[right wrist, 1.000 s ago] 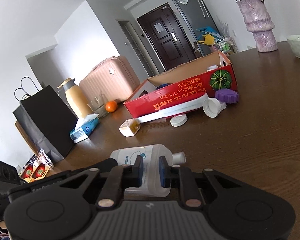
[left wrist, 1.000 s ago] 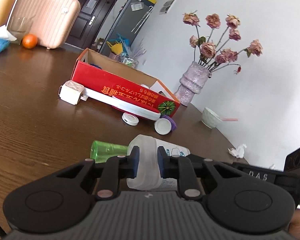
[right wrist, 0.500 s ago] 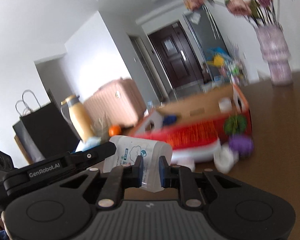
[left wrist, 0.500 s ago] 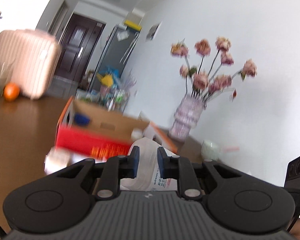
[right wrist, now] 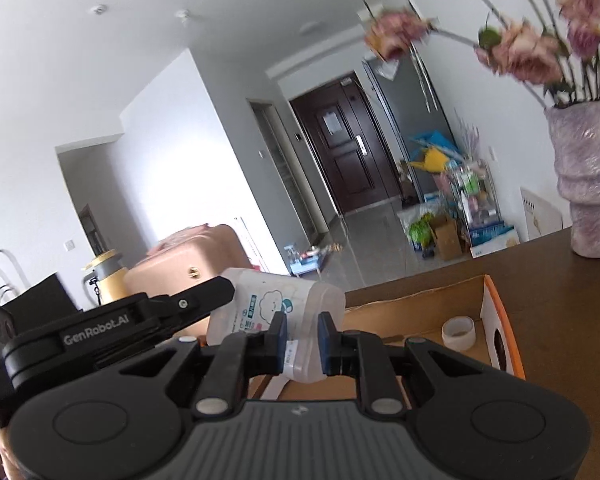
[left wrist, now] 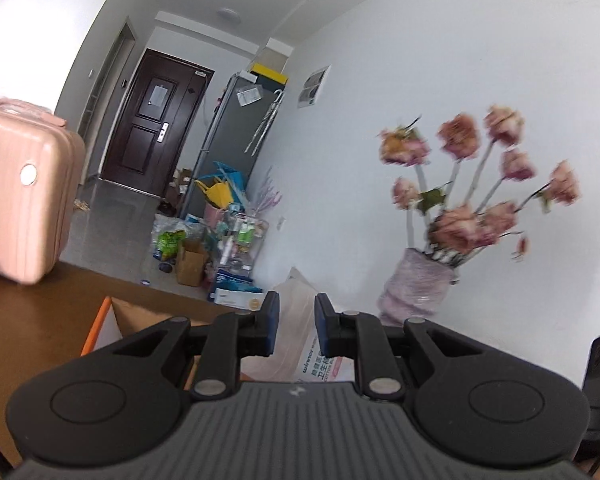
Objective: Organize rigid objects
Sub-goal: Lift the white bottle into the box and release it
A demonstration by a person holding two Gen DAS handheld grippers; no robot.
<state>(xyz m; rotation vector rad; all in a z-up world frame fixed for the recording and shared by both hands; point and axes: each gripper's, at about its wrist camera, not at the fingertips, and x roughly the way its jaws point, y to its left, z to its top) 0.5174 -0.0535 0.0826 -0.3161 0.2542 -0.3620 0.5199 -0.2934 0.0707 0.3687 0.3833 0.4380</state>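
A translucent white plastic bottle [right wrist: 276, 306] with a cloud label hangs in the air, gripped from both ends. My right gripper [right wrist: 302, 336] is shut on its narrow end. My left gripper [left wrist: 296, 320] is shut on the other end of the bottle [left wrist: 296, 344]; one of its black fingers [right wrist: 204, 294] shows in the right wrist view against the bottle's left end. Below lies the open cardboard box [right wrist: 420, 300], with a white roll [right wrist: 458, 332] inside. Its orange-edged corner [left wrist: 104, 320] shows in the left wrist view.
The brown table [right wrist: 560, 304] carries a purple vase [right wrist: 588, 192] of dried roses close on the right, also the vase [left wrist: 416, 288] ahead in the left wrist view. A pink suitcase [left wrist: 20, 200] stands at the left. Floor clutter lies beyond the table's far edge.
Both grippers have lifted the white bottle off the table and carried it up and forward over the box. The green bottle and loose caps have dropped out of view.
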